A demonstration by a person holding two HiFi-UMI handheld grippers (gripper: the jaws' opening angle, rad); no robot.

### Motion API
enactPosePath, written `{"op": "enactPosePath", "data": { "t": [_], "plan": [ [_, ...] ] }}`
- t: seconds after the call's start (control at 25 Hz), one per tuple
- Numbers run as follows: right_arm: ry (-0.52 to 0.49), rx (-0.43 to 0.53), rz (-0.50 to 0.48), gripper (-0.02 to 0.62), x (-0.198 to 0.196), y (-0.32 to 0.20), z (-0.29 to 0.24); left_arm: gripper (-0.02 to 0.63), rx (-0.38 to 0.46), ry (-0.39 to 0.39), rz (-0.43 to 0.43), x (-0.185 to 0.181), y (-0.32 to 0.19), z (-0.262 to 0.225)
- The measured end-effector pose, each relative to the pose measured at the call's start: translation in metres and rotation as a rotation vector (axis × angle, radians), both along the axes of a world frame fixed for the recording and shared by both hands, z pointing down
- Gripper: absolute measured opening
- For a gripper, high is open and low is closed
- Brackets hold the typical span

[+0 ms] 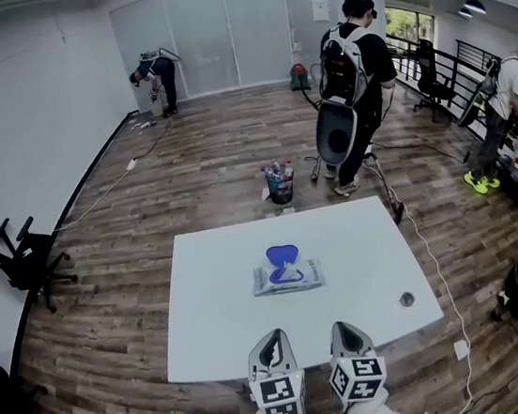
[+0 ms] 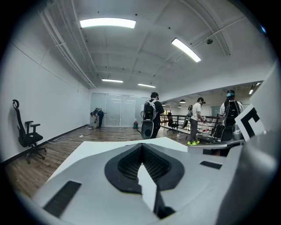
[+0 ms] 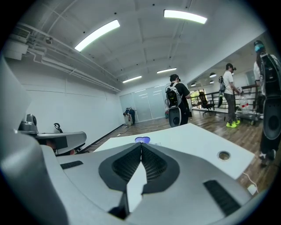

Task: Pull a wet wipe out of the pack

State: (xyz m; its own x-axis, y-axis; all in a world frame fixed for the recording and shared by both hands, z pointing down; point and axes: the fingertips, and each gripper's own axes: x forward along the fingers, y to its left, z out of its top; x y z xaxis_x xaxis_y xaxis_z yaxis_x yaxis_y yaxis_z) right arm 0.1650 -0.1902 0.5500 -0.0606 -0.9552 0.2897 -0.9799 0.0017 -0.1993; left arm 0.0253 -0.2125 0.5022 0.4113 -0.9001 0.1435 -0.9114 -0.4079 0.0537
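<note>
— Tongs first: what do we record?
— We find the left gripper with its ribbed black pads pressed tip to tip, nothing between them. The right gripper is likewise closed and empty. Both sit side by side at the near edge of the table, pointing forward, nearly level.
— And the pack?
— The wet wipe pack, flat and soft-sided, rounded blue lid raised, lies mid-table on the smooth white top, well ahead of both.
</note>
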Motion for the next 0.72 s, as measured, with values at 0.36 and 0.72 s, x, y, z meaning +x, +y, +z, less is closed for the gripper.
{"op": "enactPosePath", "data": {
  "t": [0.36, 0.72],
  "plan": [
    [0.005, 0.006, -0.010, 0.009, -0.002, -0.044, -0.009, 0.001, 0.002, 0.020, -0.009, -0.003, -0.044, -0.008],
    [0.021, -0.002, -0.009, 0.009, -0.001, -0.080, -0.010, 0.000, 0.002, 0.032, -0.003, -0.002, -0.081, -0.008]
  ]
}}
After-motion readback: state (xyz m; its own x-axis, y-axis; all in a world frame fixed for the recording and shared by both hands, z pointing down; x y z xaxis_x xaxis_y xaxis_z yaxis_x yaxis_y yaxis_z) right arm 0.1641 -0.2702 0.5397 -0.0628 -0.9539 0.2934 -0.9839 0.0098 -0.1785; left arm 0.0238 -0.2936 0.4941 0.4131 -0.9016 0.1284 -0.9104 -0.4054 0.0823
